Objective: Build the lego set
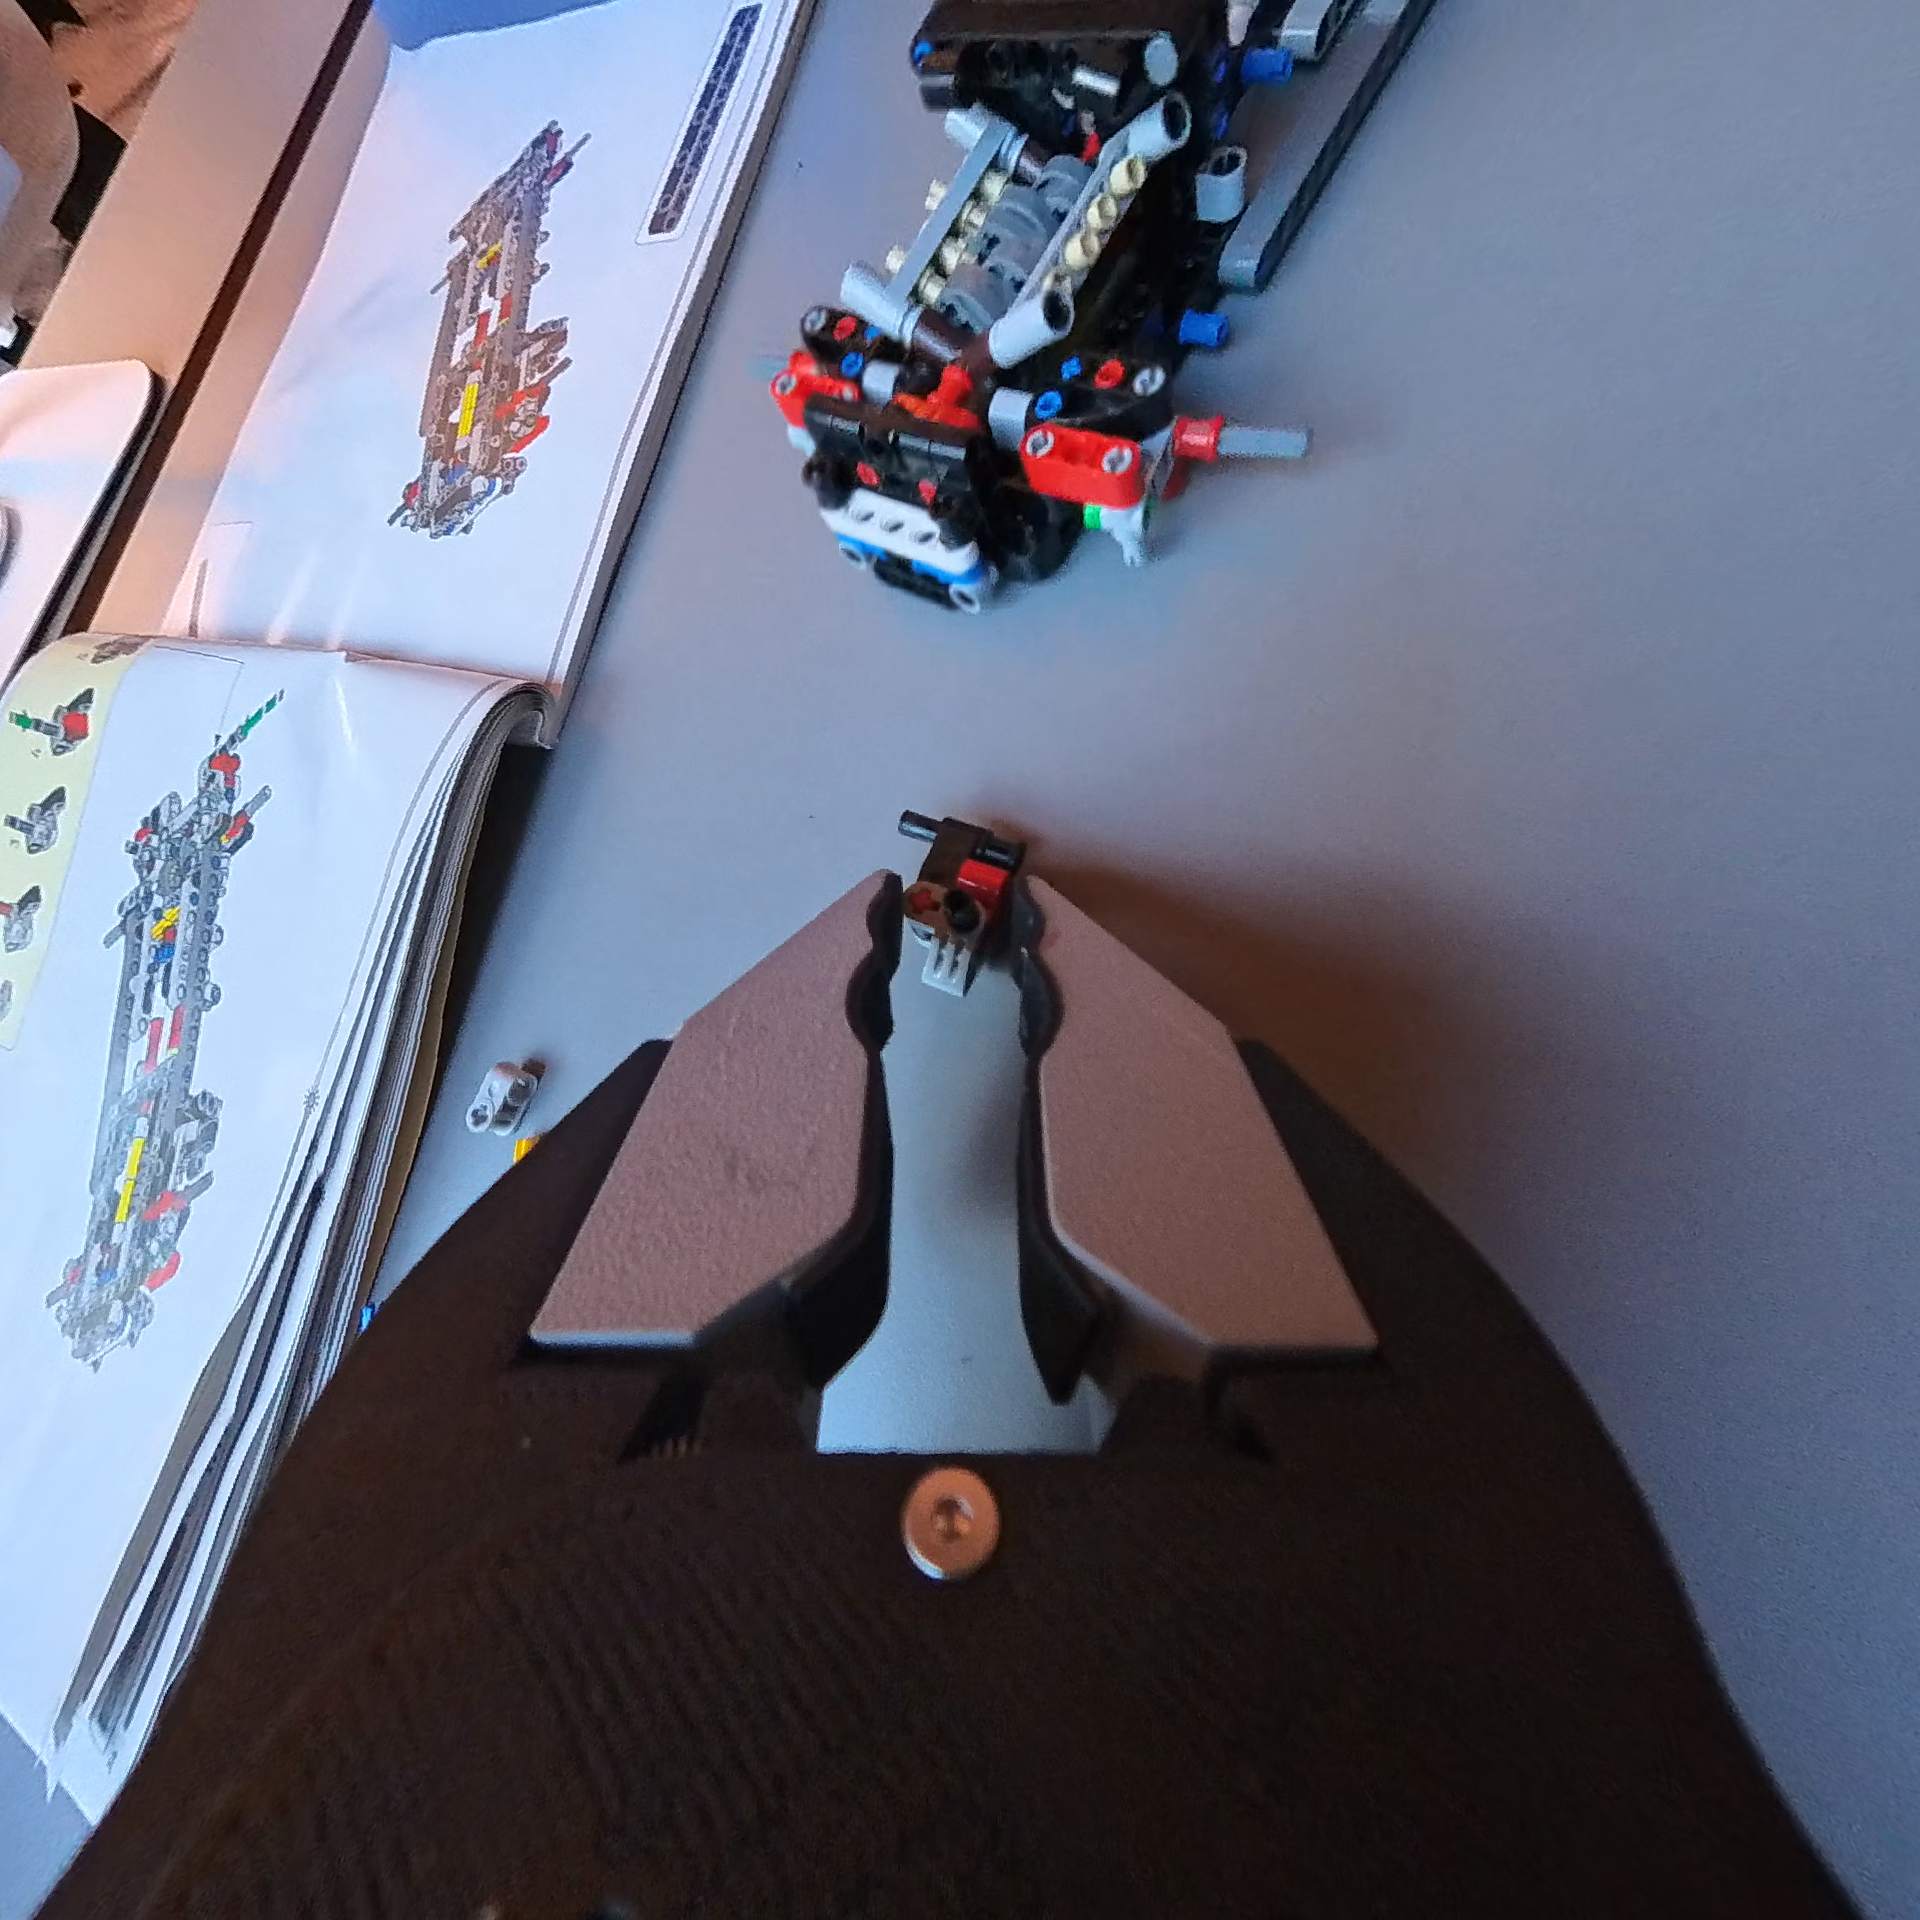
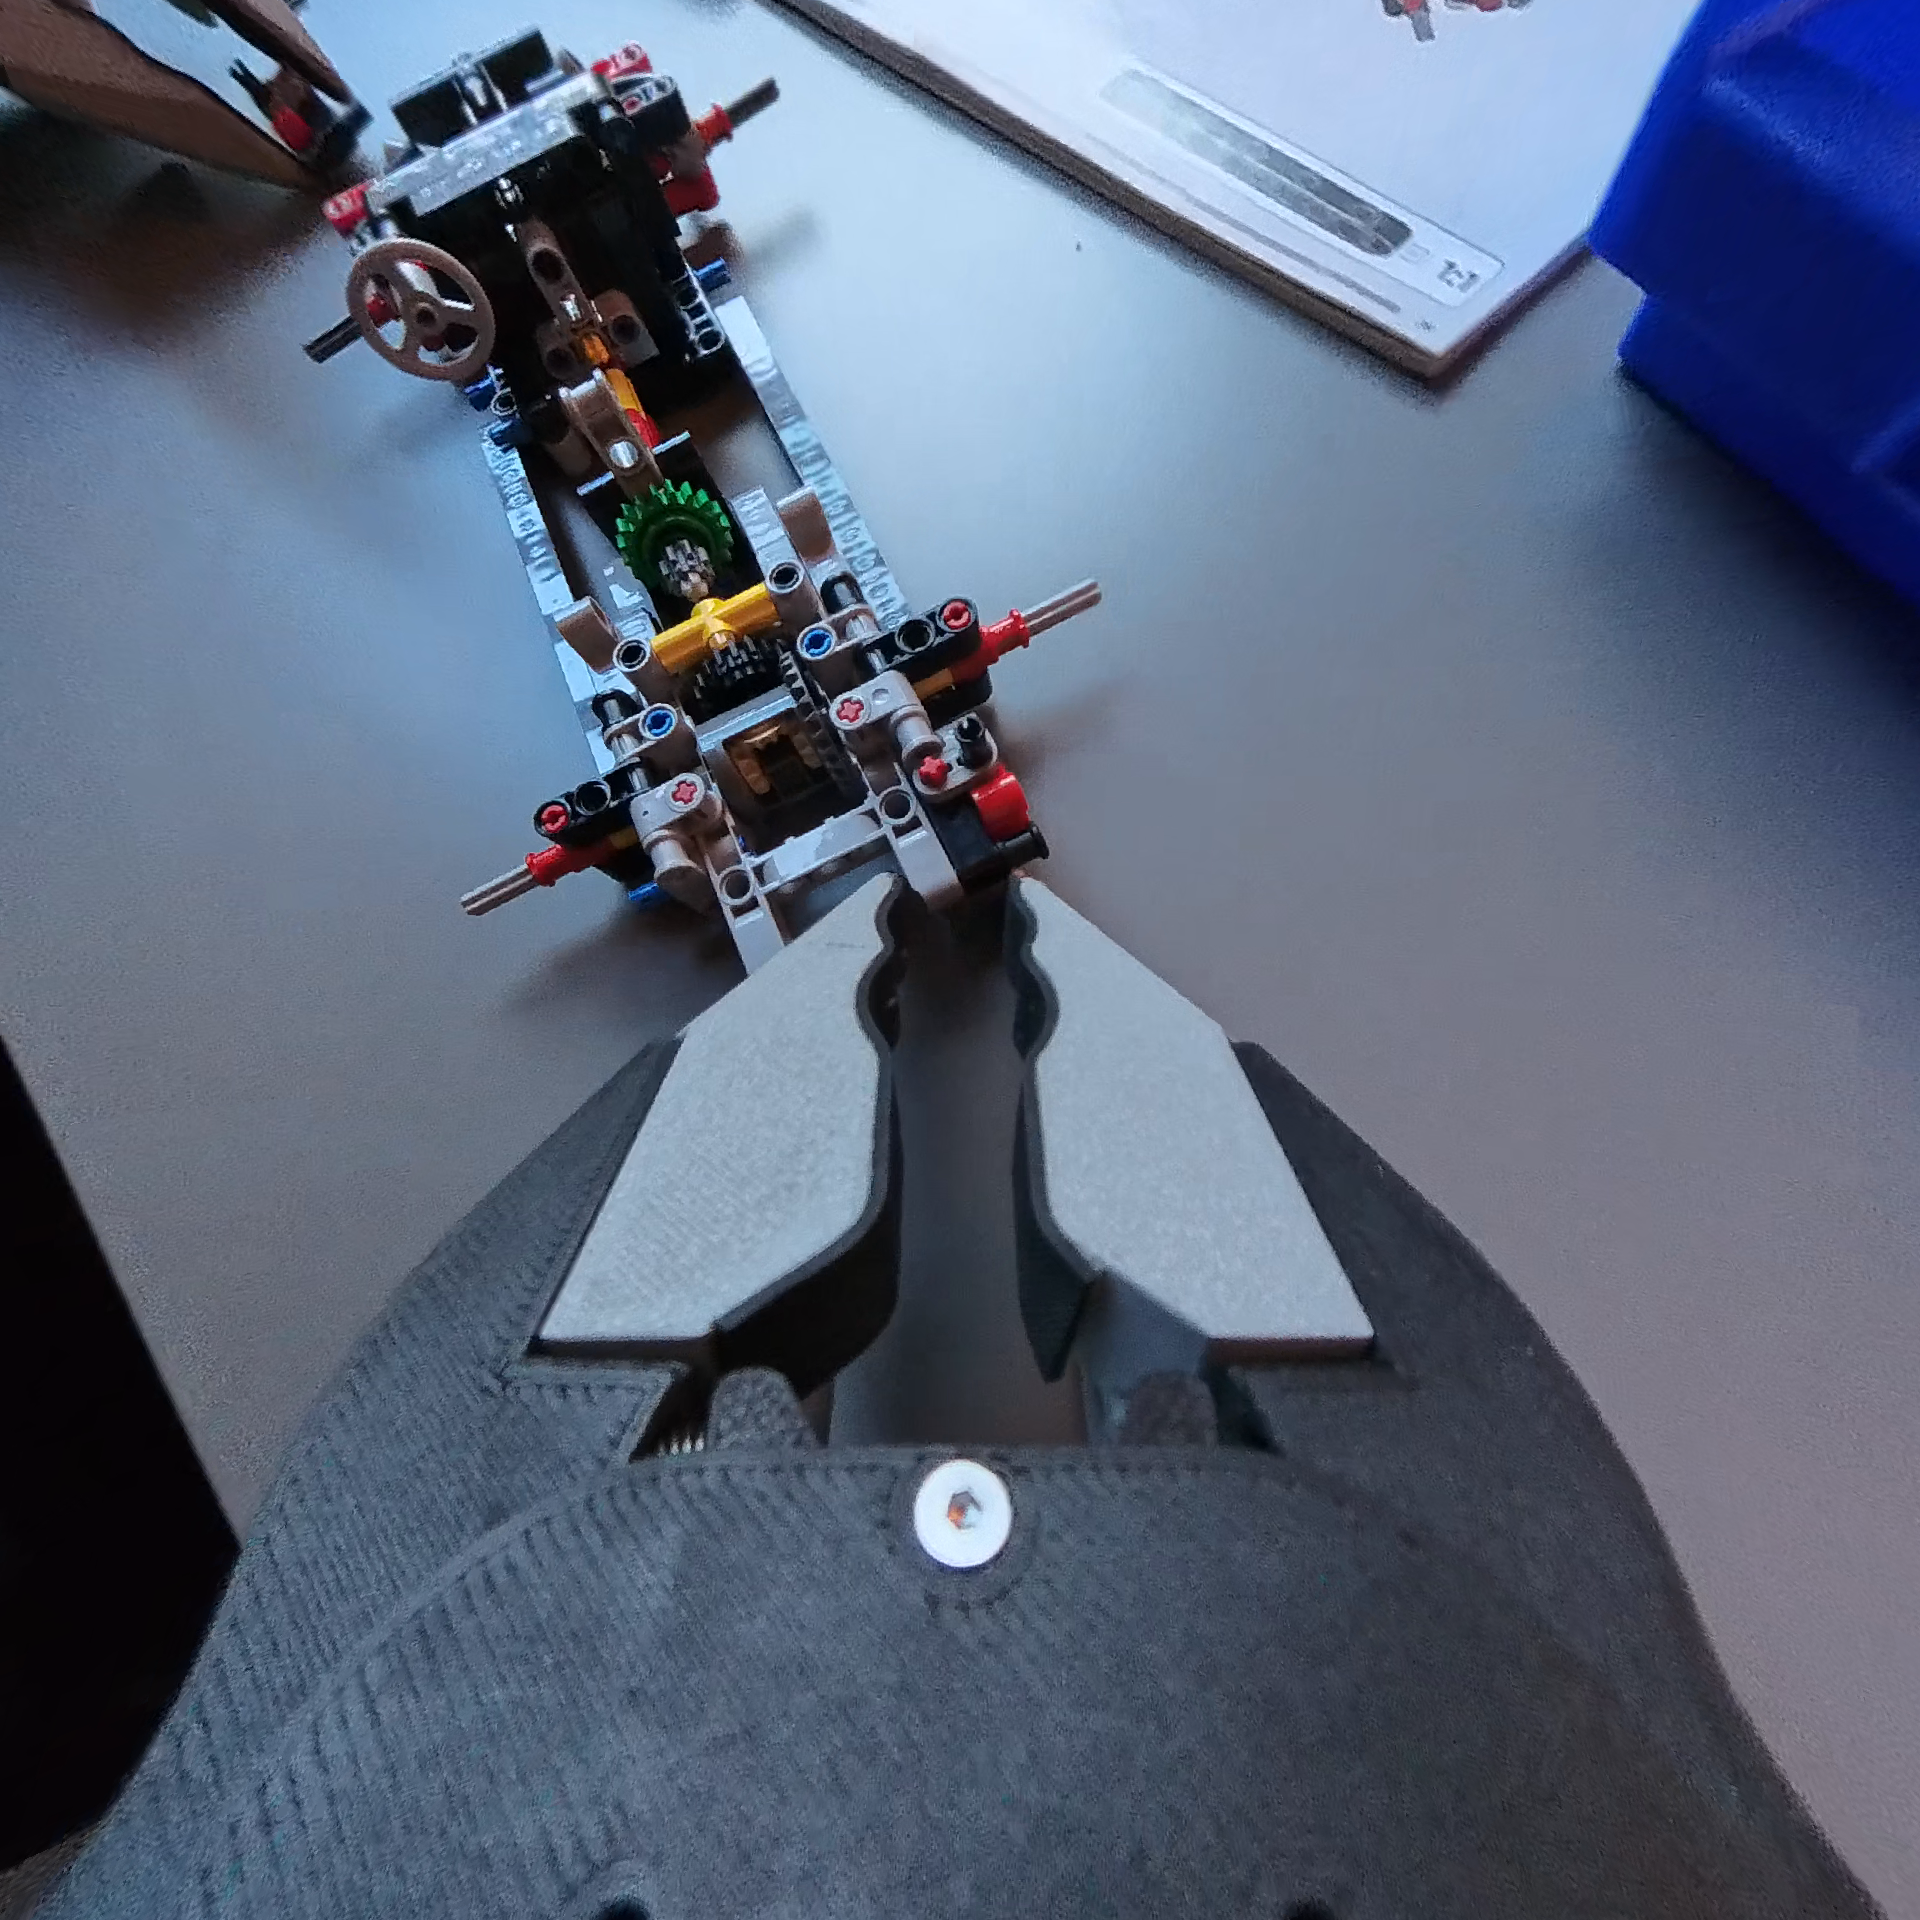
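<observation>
The left gripper (image 1: 961,894) pinches a small black, red and grey plastic brick sub-assembly (image 1: 961,883), its black pin pointing left. The right gripper (image 2: 956,904) clamps the rear grey beam (image 2: 928,871) of the long multicoloured brick chassis (image 2: 665,540), whose long axis runs away from the jaws.

The left wrist camera is looking down its own claw (image 1: 951,914) from fairly high above the grey worktop (image 1: 1455,831), facing the toy chassis (image 1: 1039,364) from one end, well apart. The right wrist camera is sitting lower, pressing close against the chassis's (image 2: 727,644) opposite end. Both views are sharing the chassis, the worktop and the instruction booklet (image 1: 499,312).
</observation>
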`<action>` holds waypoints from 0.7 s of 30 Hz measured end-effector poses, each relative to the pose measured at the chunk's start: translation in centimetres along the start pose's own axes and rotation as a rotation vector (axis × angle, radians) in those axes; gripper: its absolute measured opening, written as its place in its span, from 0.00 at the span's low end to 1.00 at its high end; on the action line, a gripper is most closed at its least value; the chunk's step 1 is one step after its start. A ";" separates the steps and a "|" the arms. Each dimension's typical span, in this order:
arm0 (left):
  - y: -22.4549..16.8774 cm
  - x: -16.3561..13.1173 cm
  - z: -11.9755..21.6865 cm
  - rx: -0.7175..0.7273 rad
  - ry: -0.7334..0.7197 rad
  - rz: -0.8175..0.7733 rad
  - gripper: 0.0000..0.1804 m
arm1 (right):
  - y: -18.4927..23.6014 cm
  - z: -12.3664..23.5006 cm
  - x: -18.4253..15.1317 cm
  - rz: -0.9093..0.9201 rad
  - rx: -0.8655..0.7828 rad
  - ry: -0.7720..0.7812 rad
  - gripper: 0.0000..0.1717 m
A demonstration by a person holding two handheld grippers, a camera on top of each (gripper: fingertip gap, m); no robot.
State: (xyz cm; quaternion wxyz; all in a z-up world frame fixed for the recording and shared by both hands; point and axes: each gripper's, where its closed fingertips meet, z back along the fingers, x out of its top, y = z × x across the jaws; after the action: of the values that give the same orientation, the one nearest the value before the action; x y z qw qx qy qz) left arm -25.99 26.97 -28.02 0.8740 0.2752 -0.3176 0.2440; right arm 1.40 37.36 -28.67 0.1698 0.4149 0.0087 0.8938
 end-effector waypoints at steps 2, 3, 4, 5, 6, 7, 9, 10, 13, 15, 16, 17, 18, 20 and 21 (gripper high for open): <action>0.0 0.0 -0.1 0.000 0.001 0.003 0.10 | -0.1 -0.8 0.7 0.023 0.017 0.004 0.08; 0.1 0.1 -0.1 0.000 0.001 0.005 0.10 | -0.2 -1.2 1.1 0.033 0.024 0.006 0.08; 0.1 0.1 -0.2 0.001 0.001 0.006 0.10 | -0.3 -1.6 1.5 0.043 0.032 0.008 0.08; 0.1 0.1 -0.1 0.002 0.002 0.006 0.10 | -0.5 -2.0 1.9 0.053 0.041 0.010 0.08; 0.1 0.1 -0.1 0.004 0.002 0.003 0.10 | -0.6 -2.3 2.2 0.060 0.052 0.012 0.08; 0.1 0.0 -0.1 0.010 0.002 -0.001 0.10 | -0.7 -2.5 2.4 0.061 0.066 0.014 0.08; 0.1 0.1 -0.1 0.022 0.002 -0.013 0.10 | -0.8 -2.6 2.6 0.040 0.110 0.017 0.08; 0.1 0.1 -0.1 0.026 0.002 -0.017 0.10 | -0.7 -2.6 2.7 0.020 0.140 0.015 0.09; 0.1 0.1 -0.1 0.029 0.002 -0.021 0.10 | -0.9 -1.7 3.6 -0.010 0.156 -0.059 0.10; 0.1 0.0 -0.1 0.031 0.002 -0.023 0.10 | -1.2 -0.8 4.5 -0.007 0.124 -0.147 0.10; 0.1 0.0 0.0 0.032 0.002 -0.024 0.10 | -1.4 -0.4 4.8 -0.010 0.111 -0.182 0.10; 0.2 0.0 0.0 0.034 0.003 -0.024 0.10 | -1.6 -0.1 5.0 -0.016 0.105 -0.204 0.09; 0.2 -0.1 0.0 0.037 0.004 -0.023 0.10 | -1.7 0.1 5.1 -0.025 0.103 -0.217 0.10; 0.5 -0.2 0.0 0.044 0.008 -0.014 0.10 | -2.0 0.2 5.2 -0.043 0.103 -0.229 0.10; 0.6 -0.3 0.0 0.046 0.010 -0.008 0.10 | -2.0 0.2 5.2 -0.050 0.102 -0.227 0.10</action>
State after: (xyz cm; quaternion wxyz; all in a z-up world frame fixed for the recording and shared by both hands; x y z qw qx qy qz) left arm -26.61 27.34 -27.99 0.8699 0.2952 -0.3066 0.2492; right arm -0.93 40.87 -25.01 0.1705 0.5214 0.0453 0.8349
